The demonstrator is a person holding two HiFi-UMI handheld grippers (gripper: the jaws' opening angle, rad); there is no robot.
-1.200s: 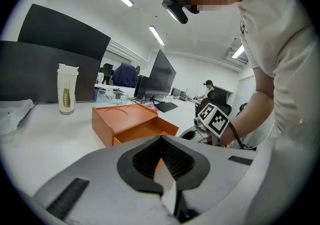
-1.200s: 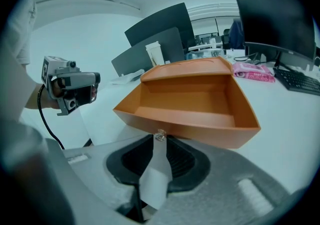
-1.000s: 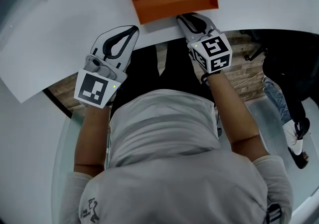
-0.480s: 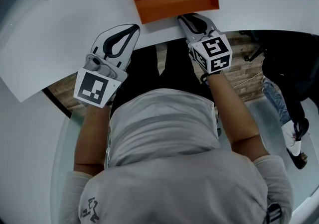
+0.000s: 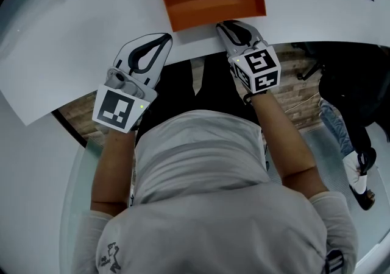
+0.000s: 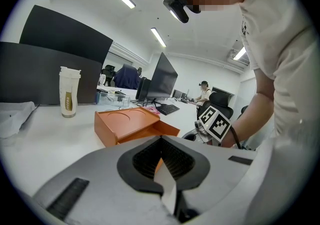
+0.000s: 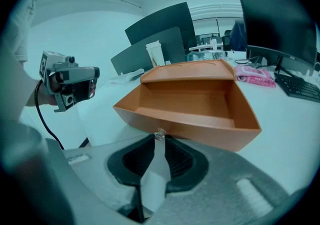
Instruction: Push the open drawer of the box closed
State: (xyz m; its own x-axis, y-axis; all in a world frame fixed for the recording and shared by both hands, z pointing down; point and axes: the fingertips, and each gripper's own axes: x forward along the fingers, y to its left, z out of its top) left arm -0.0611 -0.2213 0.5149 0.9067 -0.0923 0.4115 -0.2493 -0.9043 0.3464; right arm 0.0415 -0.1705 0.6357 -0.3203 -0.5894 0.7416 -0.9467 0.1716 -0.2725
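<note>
While drawer (image 5: pixel 216 5) stands open, right gripper (image 5: pixel 226 25) pinches its knob (image 7: pixel 159 134).

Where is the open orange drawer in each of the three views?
Head view: the drawer is at the top centre, its open end toward the person.
Left gripper view: just above centre, jutting right from the box.
Right gripper view: it fills the centre, open side up.
Shared landmark: the box body behind the drawer, seen in every view.

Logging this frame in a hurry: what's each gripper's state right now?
Left gripper: closed, holding nothing.
Right gripper: closed on the small knob at the front of the orange drawer.
</note>
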